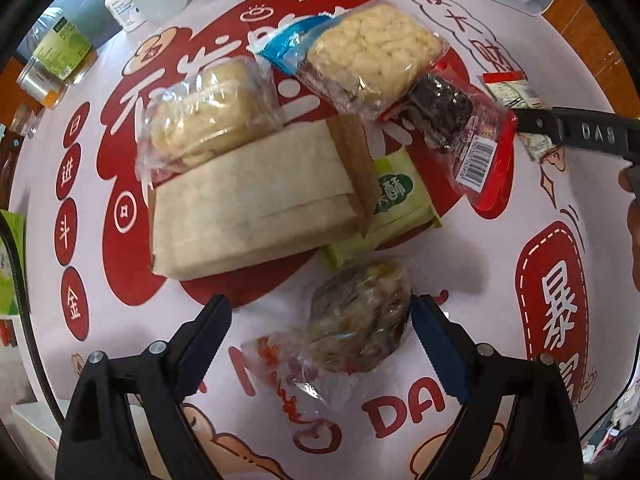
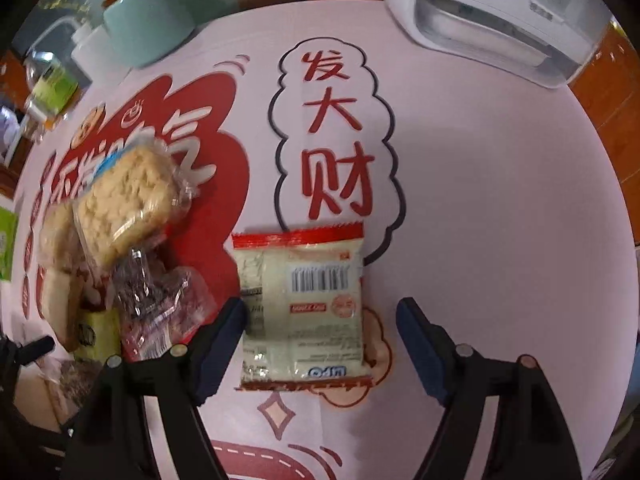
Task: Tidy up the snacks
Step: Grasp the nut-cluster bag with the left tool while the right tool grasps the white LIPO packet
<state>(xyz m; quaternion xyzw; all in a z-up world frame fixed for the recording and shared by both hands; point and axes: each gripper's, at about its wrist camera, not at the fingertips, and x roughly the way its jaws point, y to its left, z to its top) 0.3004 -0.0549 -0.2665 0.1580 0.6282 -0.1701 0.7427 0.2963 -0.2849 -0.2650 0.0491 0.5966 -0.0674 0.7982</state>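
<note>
While the left gripper [image 1: 320, 340] points straight down at the table, its jaws stand wide apart and clamp nothing. Between them lies a round brown cake in clear wrap [image 1: 358, 320], its right edge just beside the right finger, its printed wrapper tail trailing toward the left finger. The straddle reads as preparation for a pick, not a grip. Beyond it the snacks are heaped together on the red-and-white printed tablecloth [image 1: 560, 184]: a paper-wrapped block [image 1: 248, 208] overlaps a green packet [image 1: 400, 200]; a pale round pastry [image 1: 208, 116] leans on the block's far edge; a yellow puffed-rice bar [image 1: 372, 48] rests partly on a dark sweet in a red-edged wrapper [image 1: 460, 132]. The heap is unsorted, so organising looks barely begun. The other tool's black finger enters at the right edge, over a small packet there.

In the right wrist view, the right gripper [image 2: 320, 340] is likewise apart, holding nothing. A cream sachet with red ends [image 2: 304, 308] lies flat, barcode up, between the fingers: touching or nearly touching the left finger, clear of the right. It sits apart from the heap, which makes it an easy first pick. A white appliance [image 2: 500, 12] stands at the table's far edge.
</note>
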